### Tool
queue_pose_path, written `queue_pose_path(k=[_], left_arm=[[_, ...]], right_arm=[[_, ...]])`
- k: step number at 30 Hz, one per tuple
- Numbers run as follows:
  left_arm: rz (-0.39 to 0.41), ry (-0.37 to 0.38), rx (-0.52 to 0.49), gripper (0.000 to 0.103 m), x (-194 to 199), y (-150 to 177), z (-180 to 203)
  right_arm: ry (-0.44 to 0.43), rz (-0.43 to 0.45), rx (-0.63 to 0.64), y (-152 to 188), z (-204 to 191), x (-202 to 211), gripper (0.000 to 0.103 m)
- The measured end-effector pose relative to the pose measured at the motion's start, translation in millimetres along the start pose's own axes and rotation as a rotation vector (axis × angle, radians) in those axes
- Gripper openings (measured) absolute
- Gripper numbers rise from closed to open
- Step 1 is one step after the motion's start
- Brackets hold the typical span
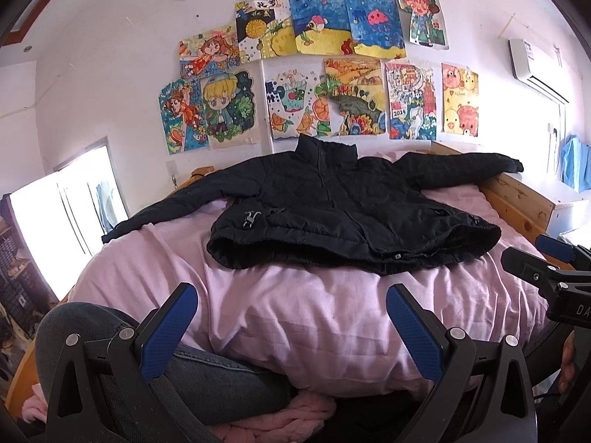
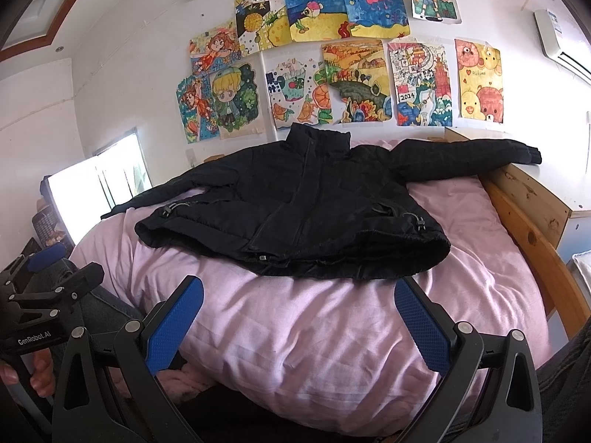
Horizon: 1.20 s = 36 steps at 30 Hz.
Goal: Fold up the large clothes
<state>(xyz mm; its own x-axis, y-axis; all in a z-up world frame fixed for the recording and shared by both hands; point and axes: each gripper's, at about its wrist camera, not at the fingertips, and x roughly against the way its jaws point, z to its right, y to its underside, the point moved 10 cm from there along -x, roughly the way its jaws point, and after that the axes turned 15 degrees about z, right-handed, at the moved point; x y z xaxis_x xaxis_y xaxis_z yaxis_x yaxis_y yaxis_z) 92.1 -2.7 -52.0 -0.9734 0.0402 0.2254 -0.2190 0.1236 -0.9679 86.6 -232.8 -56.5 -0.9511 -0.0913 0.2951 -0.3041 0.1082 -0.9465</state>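
Note:
A black padded jacket [image 1: 332, 206] lies front up and spread flat on a pink bedsheet [image 1: 295, 313], collar toward the wall, both sleeves stretched out sideways. It also shows in the right wrist view [image 2: 303, 203]. My left gripper [image 1: 291, 295] is open and empty, held over the near edge of the bed, short of the jacket's hem. My right gripper [image 2: 299, 291] is open and empty too, just short of the hem. The right gripper shows at the right edge of the left wrist view [image 1: 546, 258]; the left one shows at the left edge of the right wrist view [image 2: 48, 269].
A wooden bed frame [image 2: 524, 229] runs along the right side, with the jacket's right sleeve cuff [image 2: 524, 155] resting on it. Children's drawings [image 1: 314, 70] cover the wall behind. A bright window [image 1: 66, 217] is at the left. A person's jeans-clad knee [image 1: 92, 328] is at the lower left.

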Motion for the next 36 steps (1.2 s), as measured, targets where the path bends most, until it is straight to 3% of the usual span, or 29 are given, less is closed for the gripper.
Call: queue_pose_path(k=[5,10,18,22,30,33,36], left_arm=[[-0.083,-0.017,-0.049,0.103,-13.6,12.3,5.2],[-0.136,0.051,-0.088,0.103,-21.7,14.3,19.1],[-0.197,0.127,-0.112,0.103,-67.8,-34.1,23.2],[-0.228,0.119,-0.123,0.103,-106.7,-62.6,27.6],[-0.384,0.198,-0.108,0.103,-195.4,-100.6,62.8],[-0.408,0.219,-0.066,0.103,-227.3,-110.4,77.4],[-0.421,0.23,-0.008,0.103,-252.5,-110.3,91.2]], right_arm=[[0.028,-0.031,-0.01,6.8,4.5,-5.2,0.102],[0.049,-0.053,-0.038,12.4,12.6,-7.9,0.102],[0.118,-0.127,-0.098,9.9,38.9,-20.9,0.102],[0.14,-0.14,-0.037,-15.0,53.7,-32.8,0.102],[0.124,-0.163,0.042,-83.9,105.7,-78.0,0.102],[0.04,-0.111,-0.062,-109.2,138.6,-108.7,0.102],[0.082,-0.171,-0.277,-103.8,196.5,-159.9,0.102]])
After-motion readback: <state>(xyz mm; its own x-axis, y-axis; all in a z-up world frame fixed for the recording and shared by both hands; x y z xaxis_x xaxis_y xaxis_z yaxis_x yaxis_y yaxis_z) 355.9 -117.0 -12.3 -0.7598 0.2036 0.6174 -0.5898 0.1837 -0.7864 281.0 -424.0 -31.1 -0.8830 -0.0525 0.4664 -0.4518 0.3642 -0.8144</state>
